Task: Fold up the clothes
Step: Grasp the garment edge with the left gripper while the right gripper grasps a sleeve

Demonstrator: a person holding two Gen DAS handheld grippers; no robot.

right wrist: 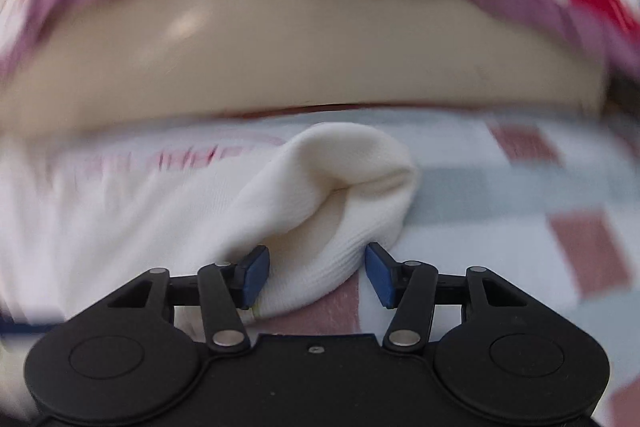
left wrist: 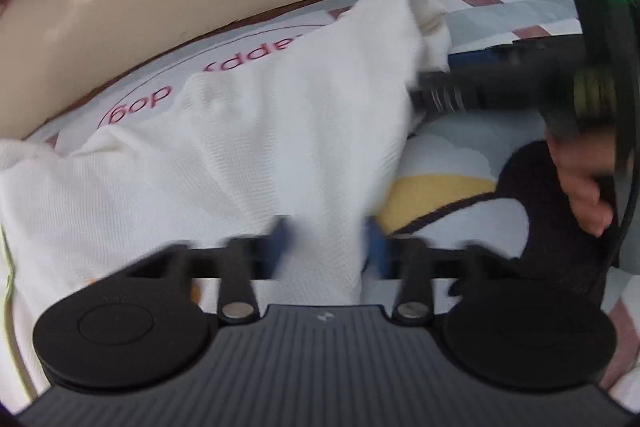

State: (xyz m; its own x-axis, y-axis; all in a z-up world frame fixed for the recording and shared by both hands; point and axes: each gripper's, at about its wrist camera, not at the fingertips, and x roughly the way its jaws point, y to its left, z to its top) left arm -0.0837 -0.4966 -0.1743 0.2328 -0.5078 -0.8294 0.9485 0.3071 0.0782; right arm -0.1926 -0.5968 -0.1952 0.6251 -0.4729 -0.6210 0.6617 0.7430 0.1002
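In the left view alone, a hand (left wrist: 584,183) beside the white garment (left wrist: 256,147).

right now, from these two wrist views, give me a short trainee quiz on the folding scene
1. True or false: the white knitted garment lies on the printed patchwork bedsheet.
2. Which gripper shows in the other's camera? A left gripper B right gripper
3. What sits between the right gripper's blue finger pads?

Key:
1. True.
2. B; it shows in the left wrist view at the garment's far corner.
3. A bunched fold of the white garment; the pads stand apart on either side of it.
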